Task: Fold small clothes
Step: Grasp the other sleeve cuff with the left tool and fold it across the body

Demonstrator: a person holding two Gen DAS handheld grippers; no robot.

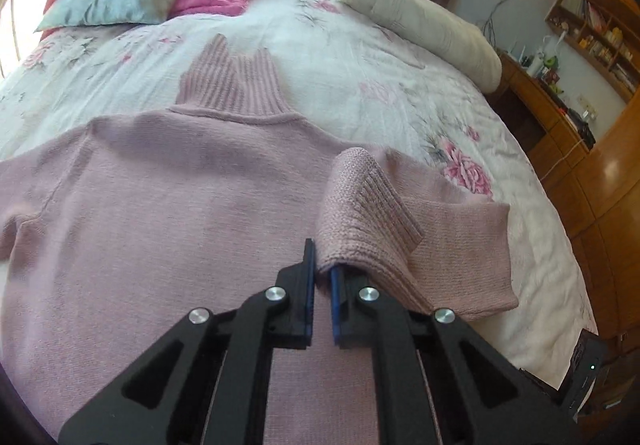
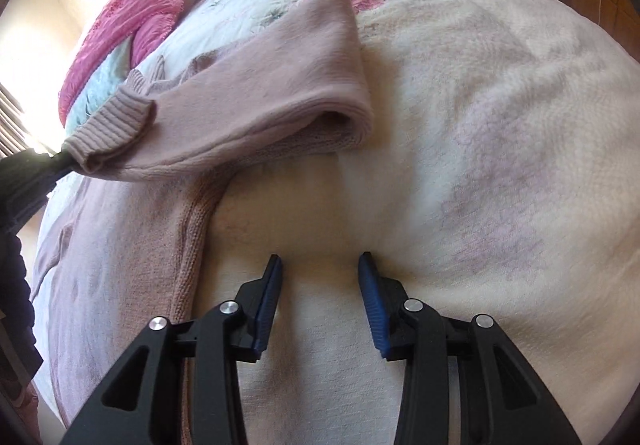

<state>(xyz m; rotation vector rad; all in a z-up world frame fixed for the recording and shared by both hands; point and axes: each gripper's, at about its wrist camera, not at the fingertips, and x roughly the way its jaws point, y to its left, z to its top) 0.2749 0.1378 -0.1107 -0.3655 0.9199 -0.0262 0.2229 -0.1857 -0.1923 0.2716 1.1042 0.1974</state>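
In the left wrist view, the pink sweater (image 1: 168,205) lies flat on the bed (image 1: 360,57) and fills the middle and lower left of the frame. Its ribbed neck (image 1: 232,85) points to the top. It looks soft, floppy and light, so it will bend and sag wherever nothing holds it up. The knit is fuzzy, not slippery, so it should not slide out of a pinch.

Near the lower middle, the left tongs (image 1: 322,265) are squeezed onto the cuff (image 1: 360,213) of one sleeve, which is bent back over the sweater's body. The cuff is a good place to hold, because the ribbing is thicker and firmer.

In the right wrist view, the same sleeve (image 2: 256,85) loops across the upper left of the frame, with its cuff at the far left edge. The sweater's side edge (image 2: 192,245) runs down the lower left. The right tongs (image 2: 320,265) at the bottom middle are spread apart and hold nothing, just above bare bed. That side edge looks like a good next place to grab.
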